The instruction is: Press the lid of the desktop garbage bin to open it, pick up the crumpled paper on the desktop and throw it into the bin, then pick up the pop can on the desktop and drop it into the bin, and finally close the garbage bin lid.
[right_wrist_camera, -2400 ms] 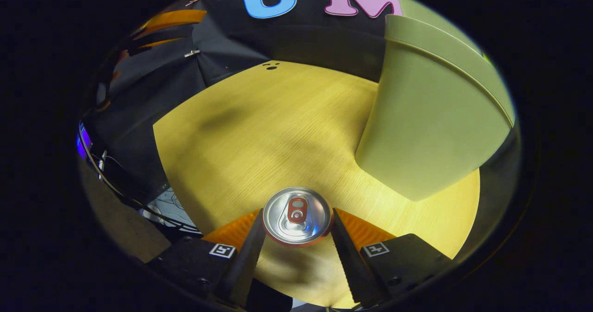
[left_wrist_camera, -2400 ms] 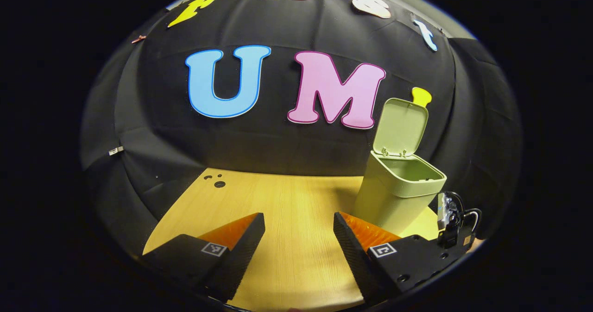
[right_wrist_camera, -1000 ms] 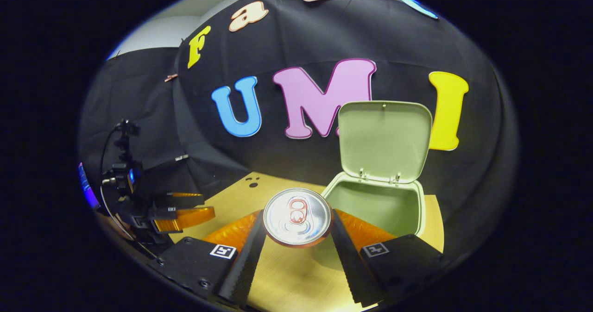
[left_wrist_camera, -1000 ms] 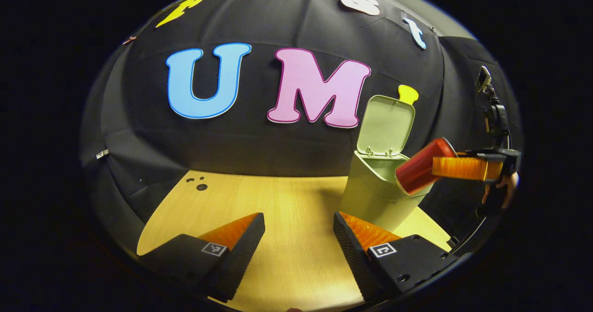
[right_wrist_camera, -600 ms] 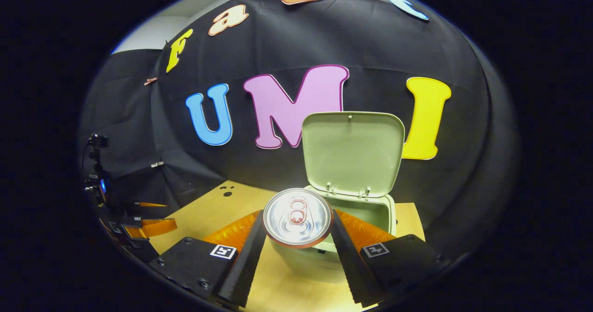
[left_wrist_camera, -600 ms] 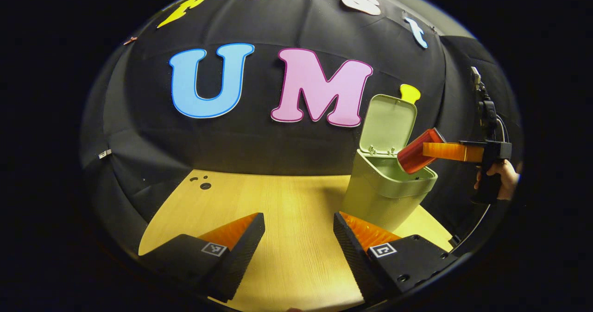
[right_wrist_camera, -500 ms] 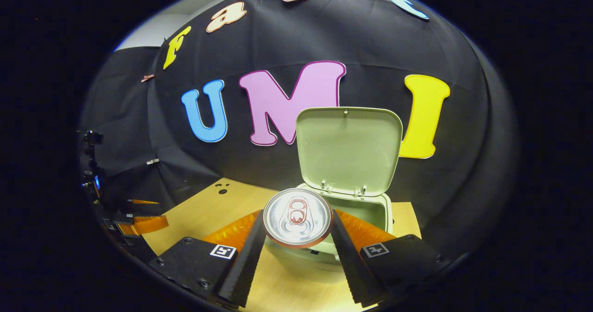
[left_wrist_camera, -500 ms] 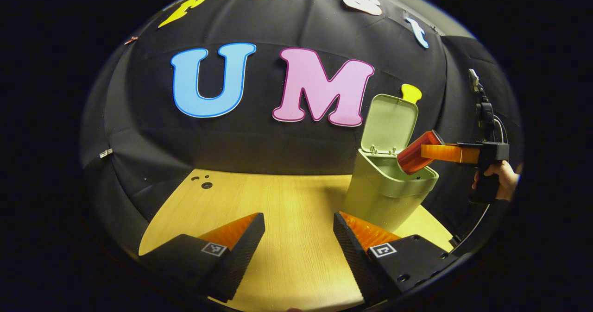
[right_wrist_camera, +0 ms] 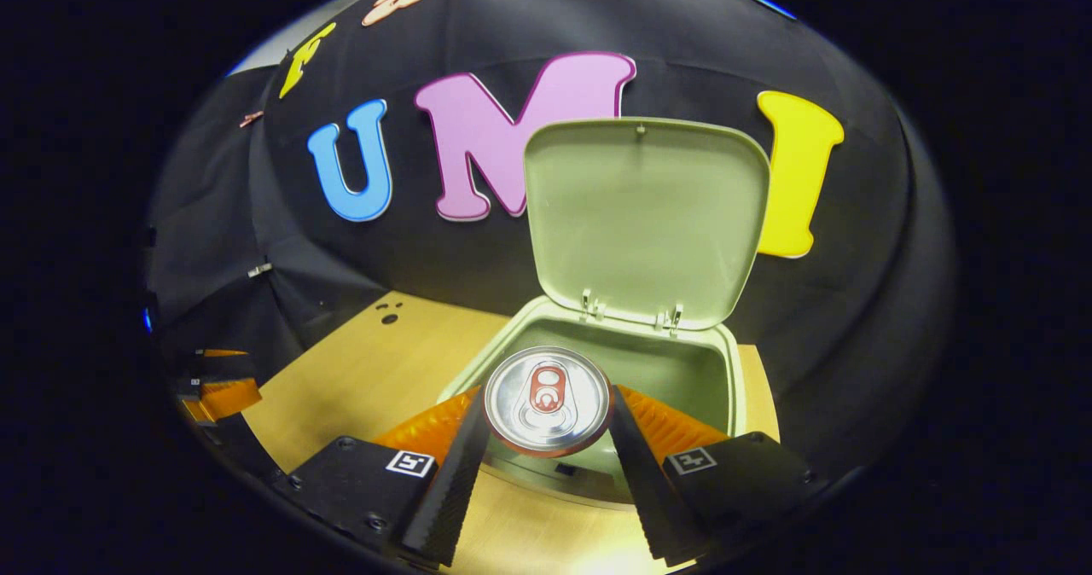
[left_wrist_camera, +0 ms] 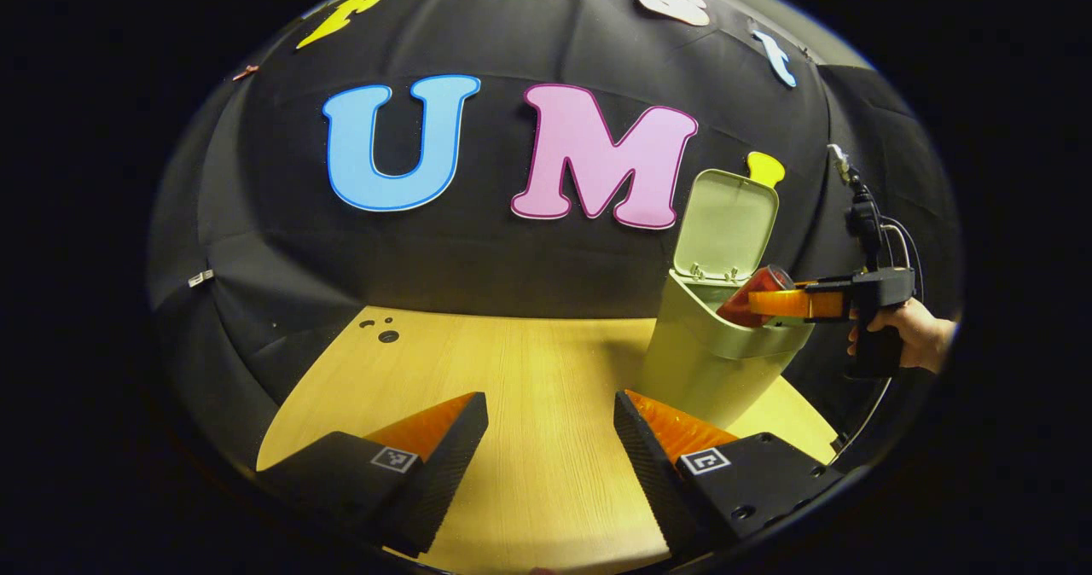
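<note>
The pale green bin stands at the table's right side with its lid raised upright. A hand holds my right gripper over the bin's mouth, shut on the red pop can, which tilts into the opening. In the right gripper view the can's silver top sits between the two fingers of my right gripper, just above the bin's front rim, with the open lid behind. My left gripper hovers low over the table, open and holding nothing.
The wooden table has small holes near its far left corner. Black cloth walls close it in behind and at the sides. My left gripper shows at the far left of the right gripper view.
My right gripper lifted the can off the table, carried it to the bin, and has now sunk forward over the opening. The left gripper stayed open, almost still.
</note>
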`<state>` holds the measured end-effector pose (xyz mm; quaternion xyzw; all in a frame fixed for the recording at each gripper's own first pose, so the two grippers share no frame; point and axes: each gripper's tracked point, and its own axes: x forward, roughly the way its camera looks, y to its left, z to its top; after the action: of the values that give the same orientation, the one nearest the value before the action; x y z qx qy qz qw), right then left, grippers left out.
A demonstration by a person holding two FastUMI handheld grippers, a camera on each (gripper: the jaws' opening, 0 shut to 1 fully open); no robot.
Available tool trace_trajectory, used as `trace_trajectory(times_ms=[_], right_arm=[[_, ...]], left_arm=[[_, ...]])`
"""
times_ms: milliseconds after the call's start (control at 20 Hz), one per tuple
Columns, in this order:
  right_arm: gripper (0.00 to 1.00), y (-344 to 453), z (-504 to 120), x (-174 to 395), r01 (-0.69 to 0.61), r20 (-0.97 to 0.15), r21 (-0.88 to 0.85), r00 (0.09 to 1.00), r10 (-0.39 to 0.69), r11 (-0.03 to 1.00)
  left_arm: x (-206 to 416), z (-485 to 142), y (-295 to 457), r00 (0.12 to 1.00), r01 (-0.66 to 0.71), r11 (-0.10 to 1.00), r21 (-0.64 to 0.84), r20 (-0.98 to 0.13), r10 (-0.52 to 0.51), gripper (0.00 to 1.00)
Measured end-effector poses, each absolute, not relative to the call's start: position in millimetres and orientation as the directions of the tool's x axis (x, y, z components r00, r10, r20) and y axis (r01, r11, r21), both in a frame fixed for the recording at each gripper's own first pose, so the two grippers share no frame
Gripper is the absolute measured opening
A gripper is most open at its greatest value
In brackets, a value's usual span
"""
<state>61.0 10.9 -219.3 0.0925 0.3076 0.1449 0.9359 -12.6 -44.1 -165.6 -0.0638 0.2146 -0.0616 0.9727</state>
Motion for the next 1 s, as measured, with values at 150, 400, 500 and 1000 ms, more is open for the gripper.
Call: trace_trajectory(times_ms=[150, 400, 500, 1000], right_arm=[[0.83, 15, -239, 63, -0.208, -0.603, 0.269, 0.725, 0.333, 0.941], [0.84, 20, -250, 73, -0.170, -0.631, 0.322, 0.695, 0.345, 0.931], [0.84, 20, -252, 75, -0.171, -0.631, 0.322, 0.694, 0.346, 0.931], [0.84, 19, -254, 76, -0.164, -0.639, 0.333, 0.685, 0.350, 0.929]], left_arm=[[-12, -167, -43, 0.898, 0.083, 0.985, -0.154, -0.416, -0.141, 0.96], [-12, -167, -42, 0.901, 0.076, 0.986, -0.151, -0.414, -0.133, 0.96], [-10, -167, -42, 0.901, 0.071, 0.986, -0.153, -0.414, -0.129, 0.95], [0, -170, -46, 0.901, 0.071, 0.986, -0.154, -0.414, -0.129, 0.96]])
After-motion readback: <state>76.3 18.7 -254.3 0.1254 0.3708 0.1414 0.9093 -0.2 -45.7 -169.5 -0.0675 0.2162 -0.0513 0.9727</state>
